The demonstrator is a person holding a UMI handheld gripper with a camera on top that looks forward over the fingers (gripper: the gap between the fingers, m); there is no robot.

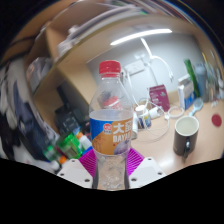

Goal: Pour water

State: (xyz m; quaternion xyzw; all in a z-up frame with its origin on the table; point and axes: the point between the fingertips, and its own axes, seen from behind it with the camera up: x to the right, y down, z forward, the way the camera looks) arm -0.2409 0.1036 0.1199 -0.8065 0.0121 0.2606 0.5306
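Note:
A clear plastic water bottle [111, 120] with a red cap and an orange-and-blue label stands upright between my fingers, lifted above the table. My gripper [112, 168] is shut on the bottle's lower body, with the magenta pads [88, 163] pressing on both sides. A dark green mug [186, 134] with a pale inside stands on the wooden table [160, 150], beyond the fingers and to the right of the bottle.
Behind the bottle stand a clear glass container [146, 118] and a red-labelled item [159, 96]. A green bottle [190, 72] and a small red object [215, 120] lie farther right. Colourful clutter [65, 145] lies to the left, with a wall and ceiling light behind.

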